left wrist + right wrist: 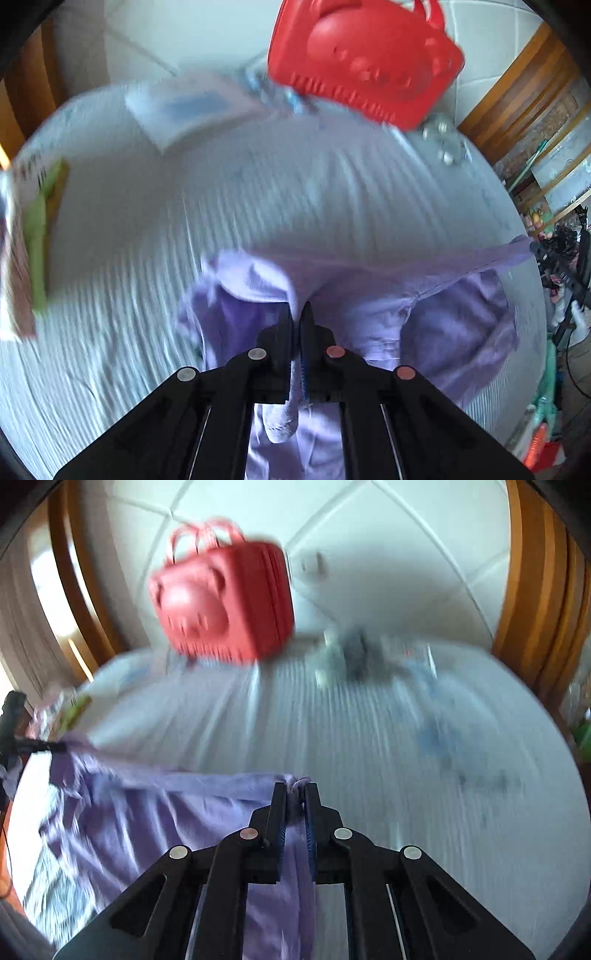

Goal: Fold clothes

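A lilac garment hangs stretched above a white ribbed bed cover. My left gripper is shut on one of its edges, a fold of cloth squeezed between the black fingers and hanging below them. In the right wrist view the same lilac garment spreads to the left, and my right gripper is shut on a bunched corner of it. The far edge of the cloth runs taut between the two grippers. Both views are blurred by motion.
A red plastic case with handles stands at the far side of the bed, also seen as the red case. Folded pale cloth lies far left. Green and pink items sit at the left edge. Clutter fills the floor at right.
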